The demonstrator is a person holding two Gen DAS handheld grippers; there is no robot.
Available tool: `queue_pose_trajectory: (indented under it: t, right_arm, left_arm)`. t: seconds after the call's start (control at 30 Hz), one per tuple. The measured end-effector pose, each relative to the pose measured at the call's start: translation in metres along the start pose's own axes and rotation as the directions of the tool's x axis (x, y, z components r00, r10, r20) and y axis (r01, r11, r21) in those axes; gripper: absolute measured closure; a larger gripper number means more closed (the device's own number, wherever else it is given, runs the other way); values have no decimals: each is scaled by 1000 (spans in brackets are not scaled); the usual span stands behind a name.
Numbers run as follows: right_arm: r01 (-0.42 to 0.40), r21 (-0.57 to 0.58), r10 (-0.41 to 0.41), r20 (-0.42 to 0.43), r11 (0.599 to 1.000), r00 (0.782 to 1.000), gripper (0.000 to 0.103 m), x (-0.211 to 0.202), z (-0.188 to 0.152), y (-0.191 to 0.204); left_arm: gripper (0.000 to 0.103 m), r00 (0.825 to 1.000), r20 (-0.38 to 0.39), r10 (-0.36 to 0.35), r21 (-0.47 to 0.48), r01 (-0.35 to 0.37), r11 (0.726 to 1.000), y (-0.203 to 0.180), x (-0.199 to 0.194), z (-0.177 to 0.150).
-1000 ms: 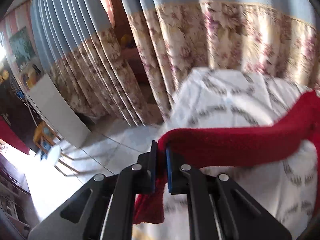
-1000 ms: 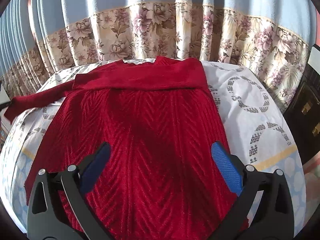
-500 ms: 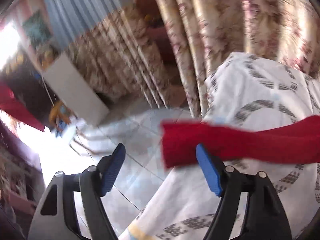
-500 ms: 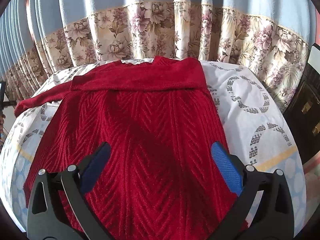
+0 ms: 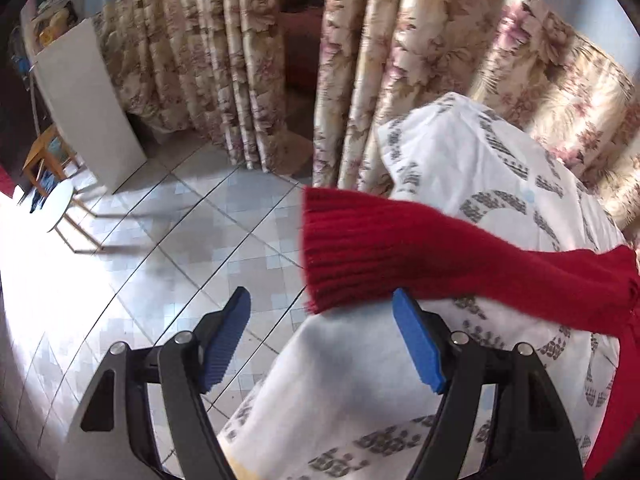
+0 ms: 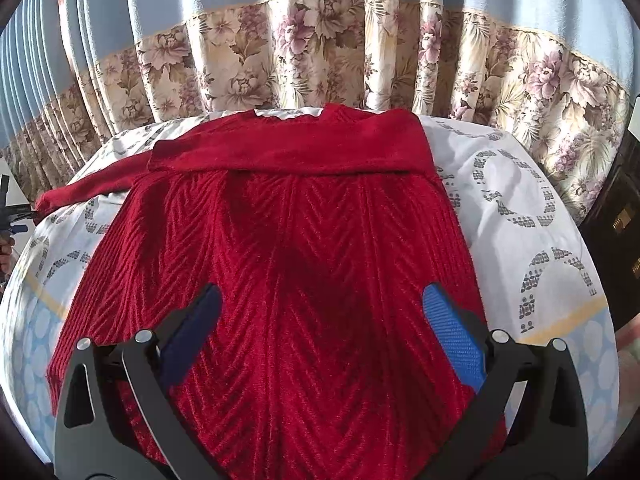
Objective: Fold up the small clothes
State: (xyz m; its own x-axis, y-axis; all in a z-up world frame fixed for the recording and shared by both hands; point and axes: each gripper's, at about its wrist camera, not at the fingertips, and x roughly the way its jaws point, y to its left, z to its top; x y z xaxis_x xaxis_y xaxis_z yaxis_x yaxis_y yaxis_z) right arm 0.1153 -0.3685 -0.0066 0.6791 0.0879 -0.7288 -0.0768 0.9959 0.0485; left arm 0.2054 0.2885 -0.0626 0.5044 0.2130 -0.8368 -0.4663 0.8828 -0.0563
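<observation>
Off the bed's [image 5: 460,168] left edge, only left wrist shows sleeve cuff [image 5: 352,248] overhanging; left gripper [image 5: 322,340] fingers wide, empty. Right gripper [image 6: 322,328] wide over sweater [image 6: 288,260]; hem cut off.

a white sheet [image 6: 516,184] printed with grey rings, a yellow line and pale blue dots near its edges covers the bed. behind the bed's far edge hangs a curtain [image 6: 320,44], blue above and floral cream below, in deep pleats. in the left wrist view the same curtain [image 5: 256,52] parts on a dark gap. pale square floor tiles [image 5: 192,240] run beside the bed's left edge. a white board [image 5: 88,100] leans near the curtain, and a small round white stool [image 5: 60,206] with thin legs stands near it in bright light. a dark cabinet [image 6: 616,232] stands just beside the bed's right edge.
</observation>
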Motion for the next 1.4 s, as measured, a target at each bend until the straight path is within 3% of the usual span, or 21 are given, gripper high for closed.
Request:
queue_pose_trajectory:
  t: [0.03, 0.07, 0.13, 0.17, 0.27, 0.33, 0.4, 0.47, 0.57, 0.63, 0.73, 0.87, 0.97, 1.1, 1.17, 1.2, 1.23, 1.27, 1.33, 1.4]
  right_arm:
    - [3, -1, -3, 2, 1000, 1000, 3, -1, 0, 0]
    - [6, -1, -6, 4, 1000, 1000, 3, -1, 1, -1]
    - [9, 3, -9, 6, 1000, 1000, 3, -1, 2, -4]
    - [16, 4, -16, 12, 1000, 1000, 3, -1, 3, -5]
    - [56, 3, -56, 32, 998, 998, 3, 1, 7, -11]
    - [157, -10, -156, 54, 988, 986, 3, 5, 14, -15]
    - [257, -25, -255, 79, 966, 964, 3, 10, 23, -20]
    - [371, -35, -368, 83, 928, 926, 3, 19, 37, -27]
    - [459, -24, -456, 79, 888, 886, 3, 31, 53, -39]
    - [481, -2, -479, 74, 877, 875, 3, 37, 65, -48]
    - [461, 25, -462, 68, 887, 884, 3, 44, 80, -56]
    - [431, 35, -432, 73, 902, 899, 3, 49, 93, -56]
    - [397, 44, -399, 67, 917, 915, 3, 54, 102, -60]
    - [366, 68, -370, 56, 928, 927, 3, 60, 107, -68]
    - [348, 85, -353, 47, 933, 934, 3, 63, 108, -73]
    - [334, 92, -339, 43, 938, 940, 3, 63, 107, -74]
    - [317, 94, -322, 44, 944, 946, 3, 64, 106, -75]
    - [309, 95, -314, 43, 946, 948, 3, 64, 106, -75]
    - [249, 106, -256, 54, 963, 965, 3, 64, 103, -75]
    - [157, 128, -165, 54, 979, 985, 3, 64, 102, -70]
  left_arm:
    - [36, 1000, 18, 9, 1, -9, 1000, -2, -1, 1]
    - [58, 999, 39, 8, -5, -7, 1000, -3, -3, 3]
    - [85, 999, 44, -5, -27, 7, 1000, -5, -5, 8]
    - [93, 998, 56, -2, -40, 4, 999, -6, -8, 8]
    - [94, 992, 120, 28, -20, -26, 999, -17, -28, 10]
    - [94, 986, 159, 54, -8, -53, 999, -27, -45, 7]
    - [94, 978, 201, 52, 17, -57, 998, -40, -63, 4]
    - [95, 972, 231, 44, 37, -54, 998, -51, -79, 1]
    - [95, 959, 281, 22, 91, -49, 995, -80, -104, -5]
    - [95, 954, 300, -22, 139, -21, 990, -106, -119, -9]
    - [95, 944, 315, -97, 217, 28, 976, -158, -135, -18]
    - [96, 931, 286, -226, 326, 127, 937, -245, -146, -24]
    - [99, 916, 216, -338, 405, 231, 885, -323, -150, -35]
    - [99, 883, 87, -461, 500, 362, 787, -433, -146, -66]
    - [96, 875, -23, -483, 541, 417, 730, -476, -138, -83]
    - [93, 874, -47, -484, 550, 427, 718, -487, -138, -90]
    - [58, 873, -52, -485, 557, 429, 711, -495, -140, -95]
    - [15, 870, -40, -491, 559, 427, 711, -496, -144, -97]
    - [10, 852, 68, -519, 564, 397, 724, -484, -160, -100]
    - [10, 857, 145, -494, 576, 333, 747, -462, -168, -94]
